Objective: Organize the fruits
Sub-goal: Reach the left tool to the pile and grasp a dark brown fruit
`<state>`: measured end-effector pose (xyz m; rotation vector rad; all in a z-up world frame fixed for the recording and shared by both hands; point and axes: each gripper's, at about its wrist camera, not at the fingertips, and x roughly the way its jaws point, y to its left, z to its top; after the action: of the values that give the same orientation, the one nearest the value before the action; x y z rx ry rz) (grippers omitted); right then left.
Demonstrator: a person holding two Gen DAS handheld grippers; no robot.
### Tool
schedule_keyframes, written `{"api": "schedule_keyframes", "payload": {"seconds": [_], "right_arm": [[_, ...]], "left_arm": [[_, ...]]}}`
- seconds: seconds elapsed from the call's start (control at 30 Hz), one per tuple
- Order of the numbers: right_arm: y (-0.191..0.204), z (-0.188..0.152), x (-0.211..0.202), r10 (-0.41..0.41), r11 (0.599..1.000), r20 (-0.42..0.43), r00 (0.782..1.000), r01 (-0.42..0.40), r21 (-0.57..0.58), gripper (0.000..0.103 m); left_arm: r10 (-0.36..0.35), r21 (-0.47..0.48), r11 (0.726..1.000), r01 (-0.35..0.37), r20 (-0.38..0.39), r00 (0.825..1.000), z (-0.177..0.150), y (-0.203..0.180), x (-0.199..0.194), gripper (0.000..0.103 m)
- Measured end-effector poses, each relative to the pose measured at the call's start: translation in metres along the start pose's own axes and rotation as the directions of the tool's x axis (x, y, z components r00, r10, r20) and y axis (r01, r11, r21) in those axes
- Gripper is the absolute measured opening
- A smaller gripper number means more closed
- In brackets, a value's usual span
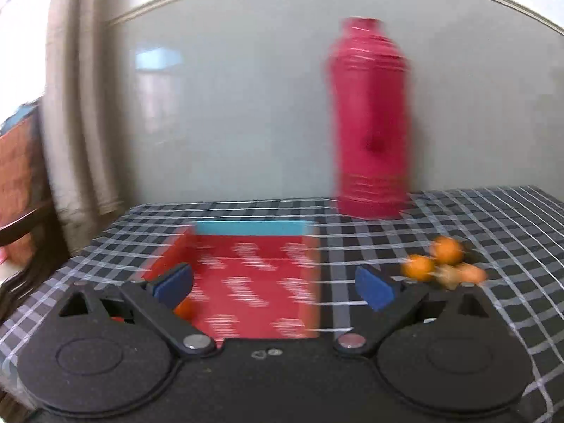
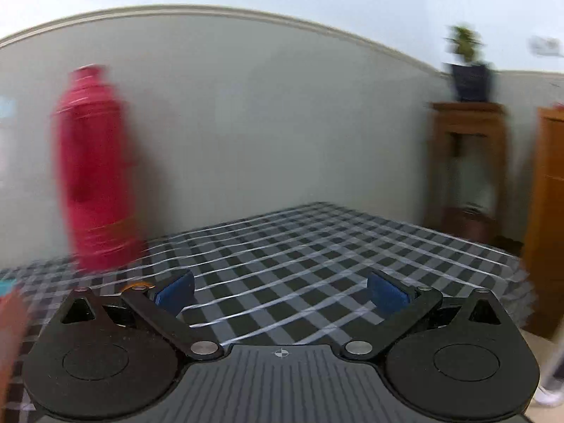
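In the left wrist view a red open box (image 1: 253, 282) with a blue far wall lies on the checked tablecloth (image 1: 476, 232). My left gripper (image 1: 273, 287) hovers over it, open, nothing between its blue pads. One orange fruit (image 1: 185, 308) shows in the box behind the left finger. A few small orange fruits (image 1: 440, 262) lie in a cluster on the cloth to the right of the box. In the right wrist view my right gripper (image 2: 280, 294) stands open and empty above bare cloth (image 2: 317, 246); a sliver of orange (image 2: 128, 287) peeks behind its left finger.
A tall red flask (image 1: 370, 120) stands at the back of the table by the grey wall, also the flask (image 2: 95, 172) at left in the right wrist view. A wooden stand with a potted plant (image 2: 469, 74) and a wooden cabinet (image 2: 546, 211) lie beyond the table's right edge.
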<state>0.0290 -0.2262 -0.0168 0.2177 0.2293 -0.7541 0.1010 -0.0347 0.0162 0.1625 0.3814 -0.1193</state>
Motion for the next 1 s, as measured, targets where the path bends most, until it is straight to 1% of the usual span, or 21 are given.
{"api": "schedule_keyframes", "payload": {"seconds": [0.1,0.2,0.27,0.3,0.37,0.47,0.5,0.63,0.73,0.77,0.8,0.87,0.9,0.93,0.97,1.0], "right_arm": [[-0.03,0.004,-0.004,-0.114,0.993,0.064,0.991,0.112,0.037,0.103],[-0.045,0.008,-0.007,-0.184,0.983,0.119,0.976,0.185,0.0,0.103],[-0.053,0.009,-0.009,-0.231,0.972,0.146,0.962,0.235,-0.007,0.103],[-0.058,0.009,-0.008,-0.236,0.971,0.149,0.96,0.238,0.001,0.103],[-0.066,0.011,-0.005,-0.219,0.976,0.133,0.967,0.218,0.019,0.103],[-0.074,0.013,0.0,-0.228,0.974,0.125,0.966,0.228,0.02,0.103],[-0.076,0.014,0.0,-0.241,0.97,0.129,0.962,0.241,0.019,0.103],[-0.082,0.016,-0.002,-0.313,0.949,0.165,0.935,0.313,0.026,0.103],[-0.084,0.016,-0.001,-0.298,0.954,0.143,0.944,0.298,0.028,0.103],[-0.084,0.015,0.0,-0.295,0.955,0.134,0.946,0.296,0.018,0.103],[-0.085,0.015,0.001,-0.295,0.955,0.13,0.947,0.296,0.016,0.103],[-0.086,0.014,0.003,-0.291,0.956,0.127,0.948,0.293,0.002,0.103],[-0.086,0.014,0.004,-0.289,0.956,0.127,0.949,0.292,-0.001,0.103],[-0.087,0.013,0.005,-0.289,0.957,0.125,0.949,0.291,0.0,0.103],[-0.087,0.012,0.006,-0.288,0.957,0.119,0.95,0.289,0.004,0.103],[-0.088,0.012,0.007,-0.282,0.959,0.107,0.953,0.282,0.01,0.103]], "left_arm": [[-0.057,0.074,0.996,0.057,0.0,0.998,-0.006,-0.039,0.004,0.093],[-0.109,0.125,0.986,0.109,-0.009,0.994,-0.012,-0.069,0.009,0.093],[-0.131,0.151,0.98,0.133,-0.019,0.991,-0.016,-0.085,0.014,0.093],[-0.14,0.16,0.977,0.142,-0.025,0.99,-0.017,-0.092,0.017,0.092],[-0.15,0.171,0.973,0.155,-0.041,0.988,-0.018,-0.104,0.025,0.09],[-0.165,0.178,0.968,0.175,-0.07,0.984,-0.021,-0.117,0.031,0.083],[-0.167,0.178,0.968,0.179,-0.079,0.983,-0.021,-0.12,0.034,0.08],[-0.196,0.149,0.965,0.214,-0.13,0.972,-0.021,-0.128,0.049,0.076],[-0.216,0.136,0.962,0.237,-0.157,0.964,-0.021,-0.134,0.06,0.068],[-0.224,0.133,0.96,0.247,-0.167,0.96,-0.02,-0.135,0.063,0.062],[-0.232,0.128,0.958,0.257,-0.183,0.955,-0.02,-0.136,0.066,0.052],[-0.261,0.105,0.952,0.288,-0.213,0.942,-0.018,-0.134,0.071,0.045],[-0.262,0.1,0.952,0.29,-0.228,0.938,-0.018,-0.134,0.074,0.04],[-0.271,0.088,0.95,0.299,-0.243,0.931,-0.018,-0.134,0.077,0.038],[-0.284,0.071,0.948,0.309,-0.245,0.927,-0.017,-0.131,0.078,0.033],[-0.287,0.067,0.948,0.311,-0.246,0.926,-0.018,-0.13,0.079,0.03]]}}
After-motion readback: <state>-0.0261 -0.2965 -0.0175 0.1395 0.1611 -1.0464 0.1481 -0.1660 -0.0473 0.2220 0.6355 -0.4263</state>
